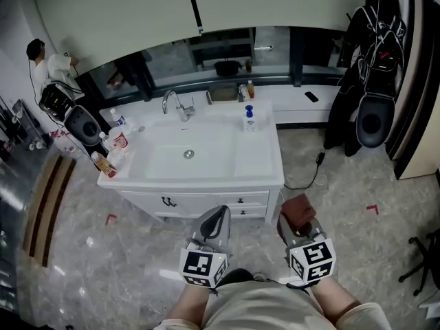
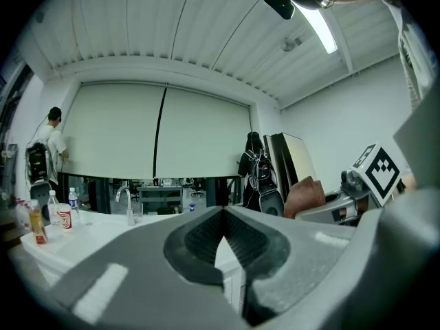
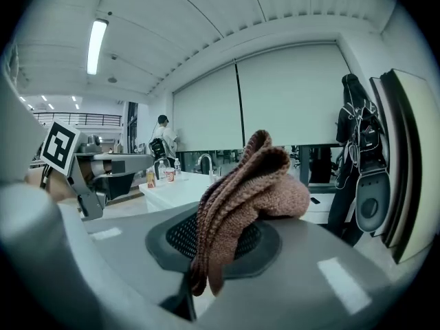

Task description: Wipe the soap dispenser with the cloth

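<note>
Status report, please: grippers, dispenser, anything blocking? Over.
Left gripper shut, empty. Right gripper shut on cloth. Soap dispenser upright on vanity, untouched. Nothing blocking.

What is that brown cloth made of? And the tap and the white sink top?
The cloth looks like knitted yarn, maybe wool or cotton: it shows ribbed rows of stitches and looks soft and matte. The tap looks like polished metal, silvery with bright glints. The sink top is smooth, glossy white, probably ceramic or a stone-like resin; the look leaves that open.
</note>
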`<move>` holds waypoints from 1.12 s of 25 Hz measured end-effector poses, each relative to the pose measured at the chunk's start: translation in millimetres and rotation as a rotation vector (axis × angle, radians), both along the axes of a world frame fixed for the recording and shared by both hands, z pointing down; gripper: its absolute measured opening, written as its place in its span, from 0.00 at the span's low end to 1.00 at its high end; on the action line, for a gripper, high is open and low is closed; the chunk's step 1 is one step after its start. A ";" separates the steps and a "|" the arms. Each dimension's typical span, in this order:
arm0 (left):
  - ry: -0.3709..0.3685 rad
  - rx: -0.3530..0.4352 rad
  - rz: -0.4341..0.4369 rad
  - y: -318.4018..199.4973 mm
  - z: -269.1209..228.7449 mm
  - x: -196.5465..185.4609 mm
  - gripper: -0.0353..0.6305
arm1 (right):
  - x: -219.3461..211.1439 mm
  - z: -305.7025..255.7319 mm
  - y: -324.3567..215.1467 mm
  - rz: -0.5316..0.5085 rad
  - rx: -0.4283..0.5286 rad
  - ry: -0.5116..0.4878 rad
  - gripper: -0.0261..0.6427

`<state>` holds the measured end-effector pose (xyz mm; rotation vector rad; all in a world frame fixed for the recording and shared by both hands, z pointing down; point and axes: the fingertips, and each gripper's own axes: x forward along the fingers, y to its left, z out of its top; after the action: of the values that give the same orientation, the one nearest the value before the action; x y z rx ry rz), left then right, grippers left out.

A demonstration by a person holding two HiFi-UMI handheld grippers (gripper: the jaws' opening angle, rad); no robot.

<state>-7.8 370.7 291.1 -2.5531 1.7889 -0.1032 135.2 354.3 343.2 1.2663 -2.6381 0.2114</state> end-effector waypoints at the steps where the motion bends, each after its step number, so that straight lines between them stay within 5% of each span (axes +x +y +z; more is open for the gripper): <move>1: 0.001 -0.005 -0.002 -0.4 1.7 -0.8 0.05 | -0.5 1.4 -1.0 -0.001 -0.005 -0.002 0.16; 14: 0.001 -0.078 -0.004 -66.4 26.2 -26.3 0.05 | -19.5 28.8 -60.2 -0.006 -0.094 0.005 0.16; 28: 0.032 -0.160 0.096 -303.5 58.7 -81.8 0.05 | -67.0 53.0 -286.9 0.087 -0.186 0.032 0.16</move>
<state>-89.6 67.2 349.8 -2.7602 1.7318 -0.2129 68.2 67.4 396.2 1.3114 -2.4724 0.4352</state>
